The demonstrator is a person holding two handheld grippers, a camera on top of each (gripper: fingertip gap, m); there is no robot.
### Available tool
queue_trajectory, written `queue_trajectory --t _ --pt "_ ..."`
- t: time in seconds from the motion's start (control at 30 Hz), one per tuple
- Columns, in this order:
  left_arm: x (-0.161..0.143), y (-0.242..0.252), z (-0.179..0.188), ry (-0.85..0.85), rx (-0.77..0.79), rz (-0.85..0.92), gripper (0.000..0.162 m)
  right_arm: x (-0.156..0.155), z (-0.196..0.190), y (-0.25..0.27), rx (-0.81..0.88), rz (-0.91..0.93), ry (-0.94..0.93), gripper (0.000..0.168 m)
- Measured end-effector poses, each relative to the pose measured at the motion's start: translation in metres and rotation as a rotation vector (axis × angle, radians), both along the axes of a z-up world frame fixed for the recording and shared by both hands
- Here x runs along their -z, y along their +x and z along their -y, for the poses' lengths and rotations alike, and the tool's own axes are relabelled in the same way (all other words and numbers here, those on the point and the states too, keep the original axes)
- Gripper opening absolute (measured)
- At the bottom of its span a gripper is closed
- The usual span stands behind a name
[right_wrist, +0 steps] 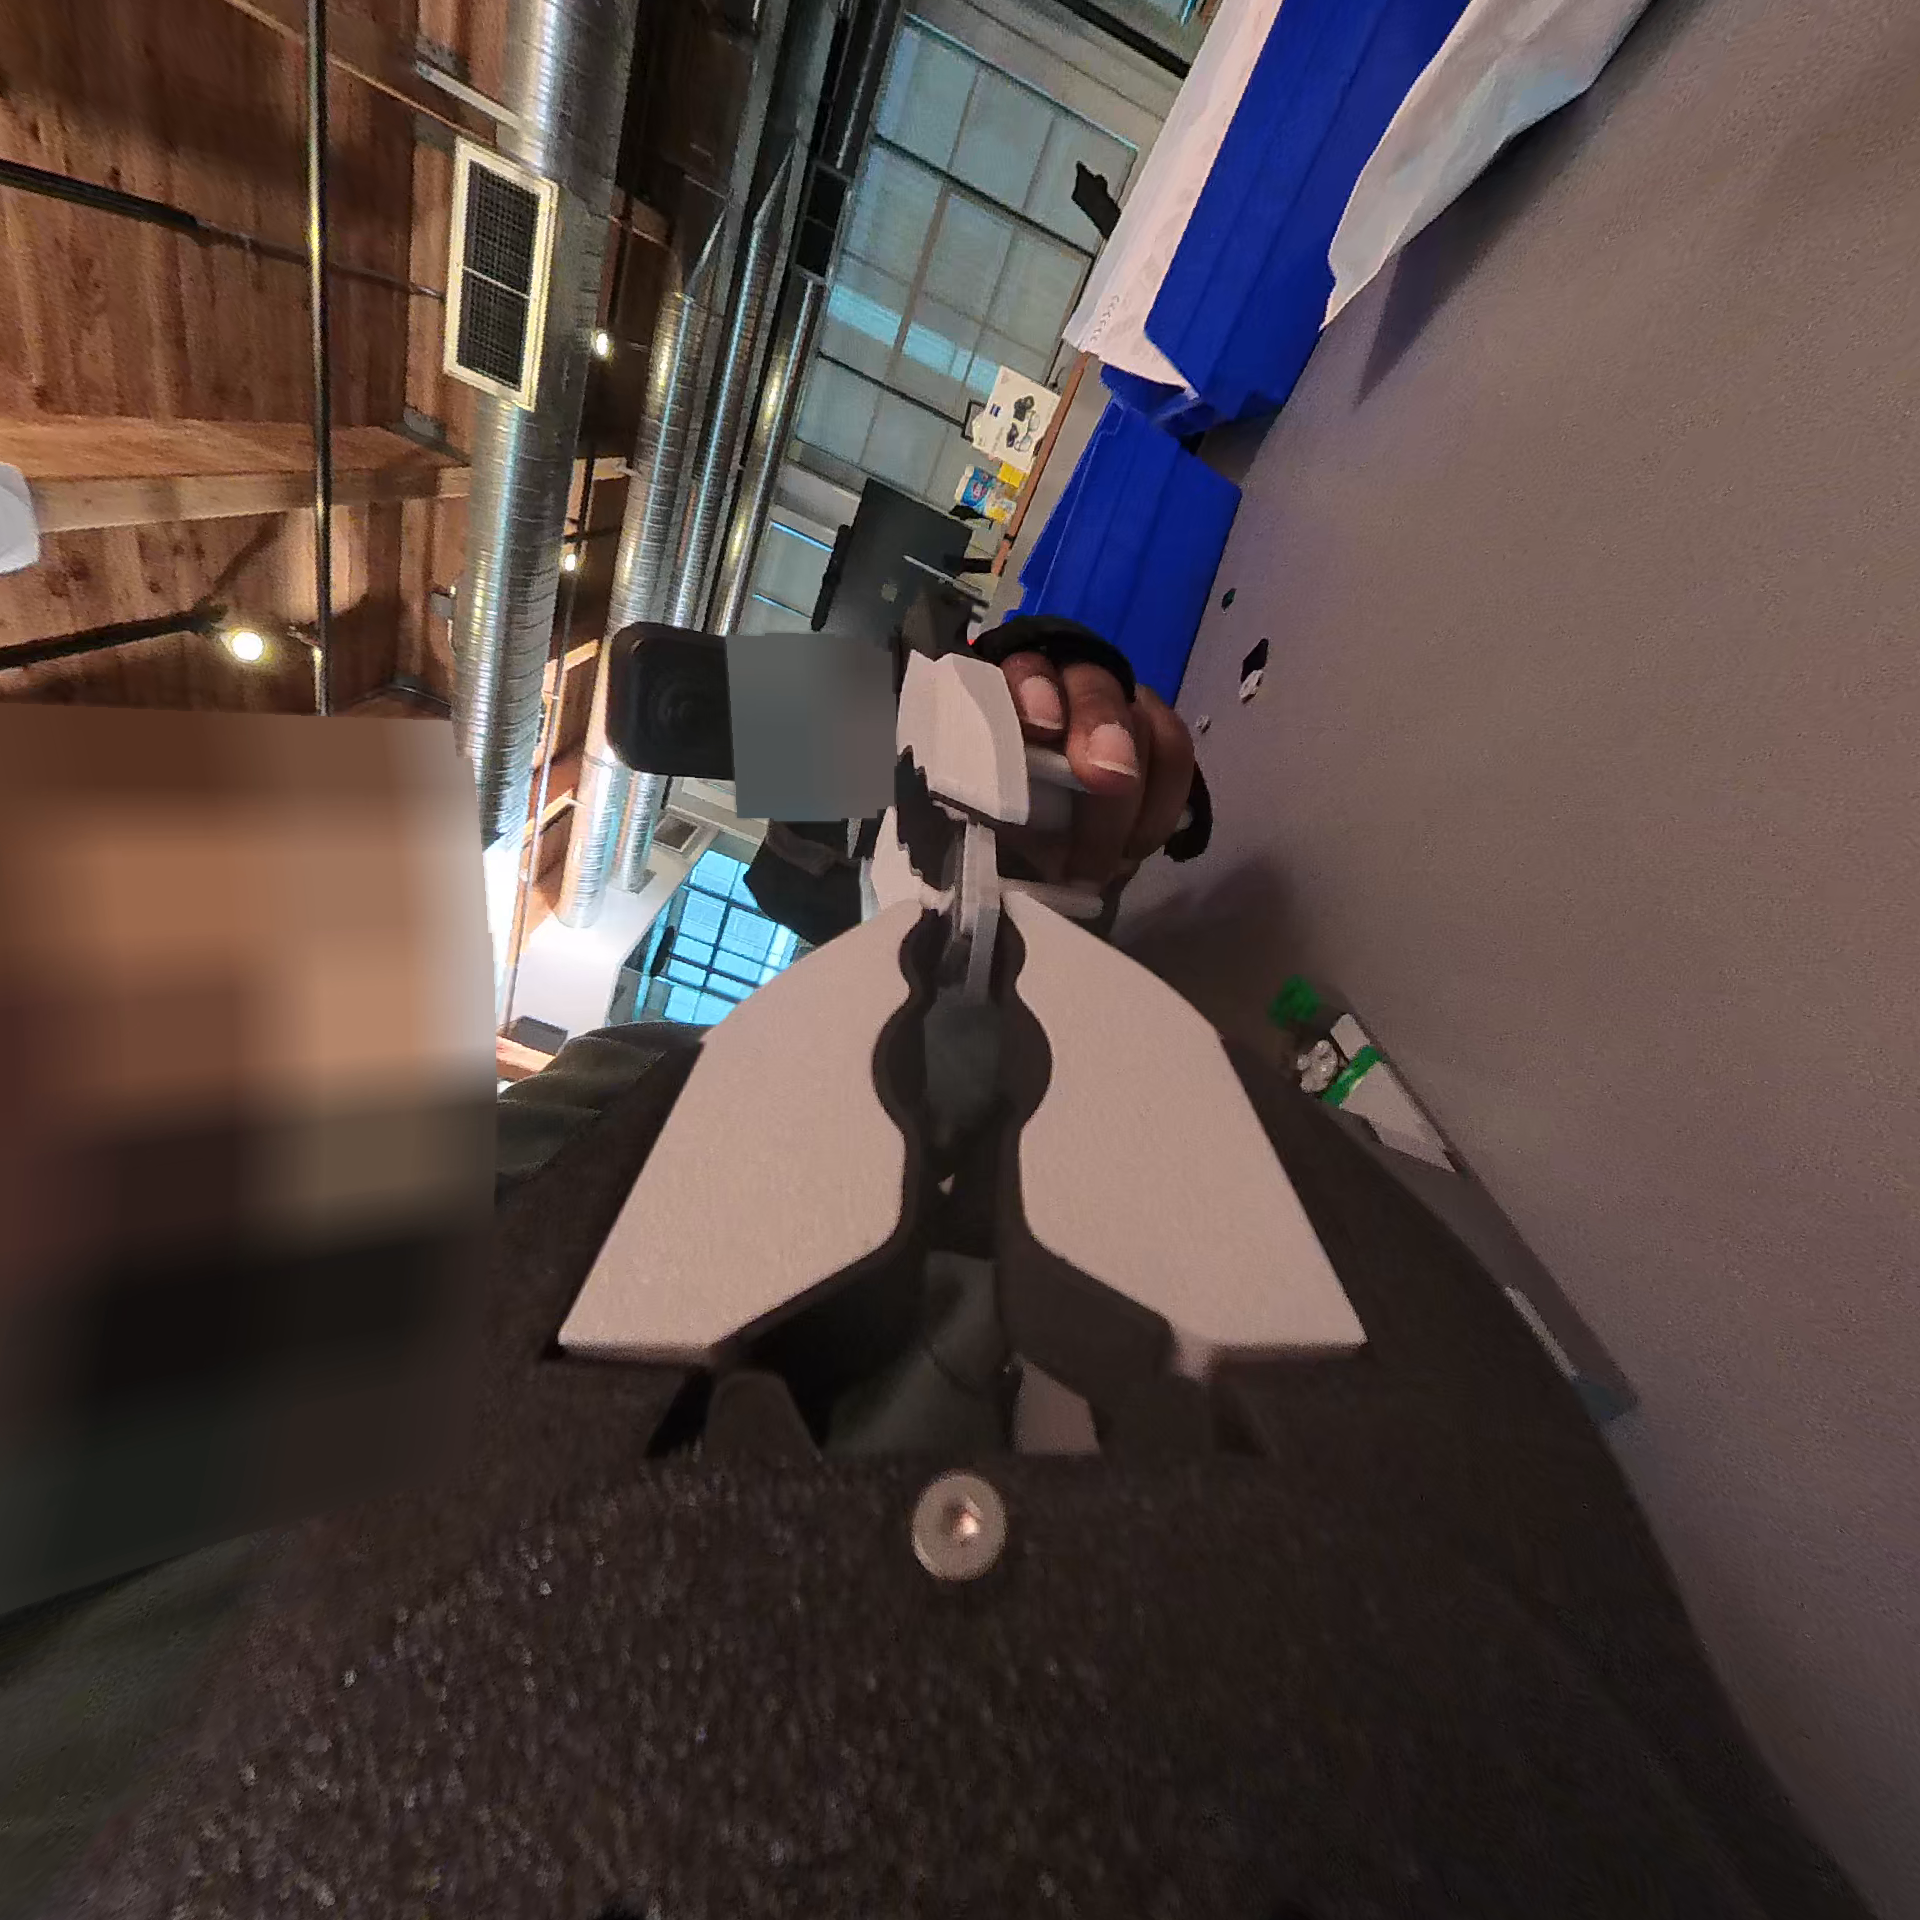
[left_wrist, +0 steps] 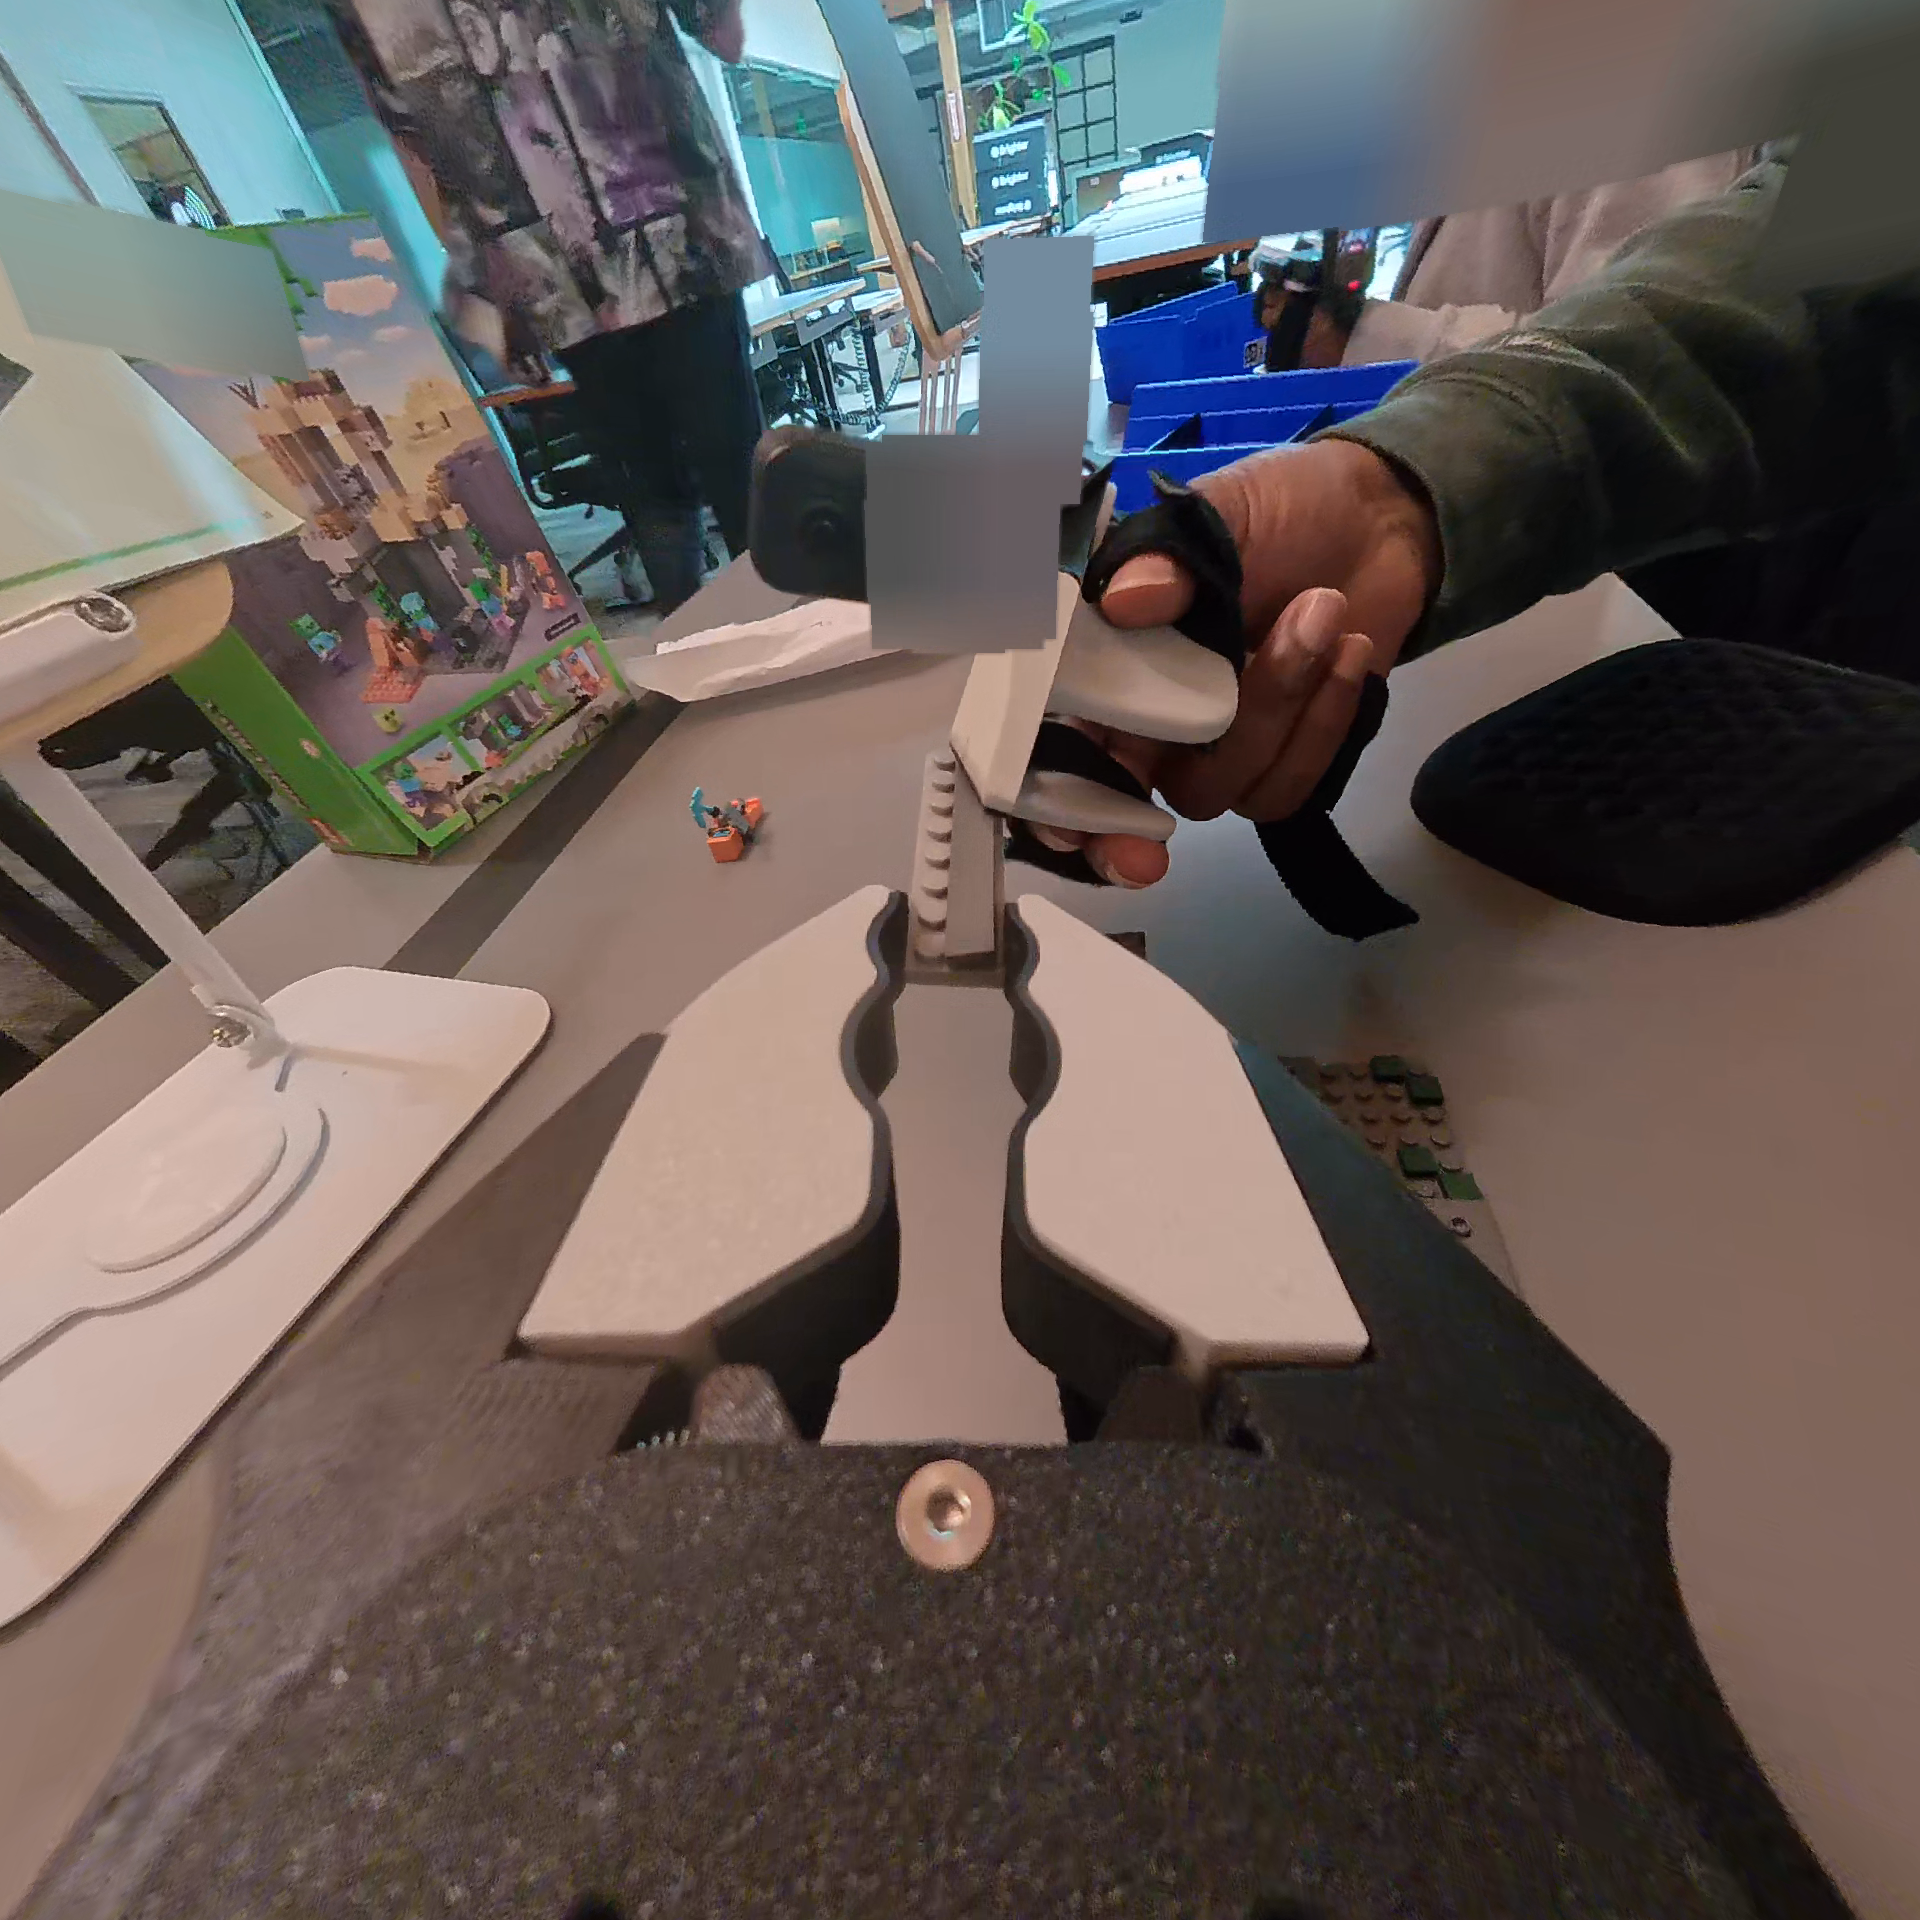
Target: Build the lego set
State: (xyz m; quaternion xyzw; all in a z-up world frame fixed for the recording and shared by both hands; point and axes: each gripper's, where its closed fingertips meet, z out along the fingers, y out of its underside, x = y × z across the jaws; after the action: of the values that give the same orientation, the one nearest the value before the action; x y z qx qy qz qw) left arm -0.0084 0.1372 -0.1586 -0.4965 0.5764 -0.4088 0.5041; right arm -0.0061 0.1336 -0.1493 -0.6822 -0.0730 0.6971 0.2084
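Both tongs meet nose to nose over a grey table (left_wrist: 1558, 1351). From the left wrist view, the left tongs (left_wrist: 951, 925) have their pale fingers parted only slightly, and a grey studded Lego piece (left_wrist: 951, 862) stands upright between the tips; the fingers seem to pinch its base. The right tongs (left_wrist: 971, 821), held by a hand (left_wrist: 1278, 644) in a dark green sleeve, reach in from ahead and meet the same piece from above. Farther back on the table lies a small orange and teal minifigure (left_wrist: 730, 824), and beyond it stands the set's box (left_wrist: 416, 582). A white stand base (left_wrist: 260, 1143) sits at left. At right, a dark studded baseplate (left_wrist: 1403, 1127) carries only a few green tiles. The right wrist view is turned sideways: its tongs are nearly closed around a thin pale part at the tips, though whether that is Lego or the other tool, I cannot tell. Blue bins (right_wrist: 1132, 520) and loose small pieces (right_wrist: 1320, 1049) lie on the table. Judging by the sparse baseplate, the build is at an early stage, with most left to do.
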Motion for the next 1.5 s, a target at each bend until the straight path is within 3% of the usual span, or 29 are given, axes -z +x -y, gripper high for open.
queue_trajectory --t 0.7,1.5 --pt "-0.021 0.001 0.019 0.18 0.006 0.036 0.017 -0.02 0.019 0.002 0.039 0.029 0.343 0.01" --pt "-0.019 0.003 0.023 0.197 0.018 0.009 0.017 -0.015 0.027 0.004 0.007 0.032 0.276 0.008"
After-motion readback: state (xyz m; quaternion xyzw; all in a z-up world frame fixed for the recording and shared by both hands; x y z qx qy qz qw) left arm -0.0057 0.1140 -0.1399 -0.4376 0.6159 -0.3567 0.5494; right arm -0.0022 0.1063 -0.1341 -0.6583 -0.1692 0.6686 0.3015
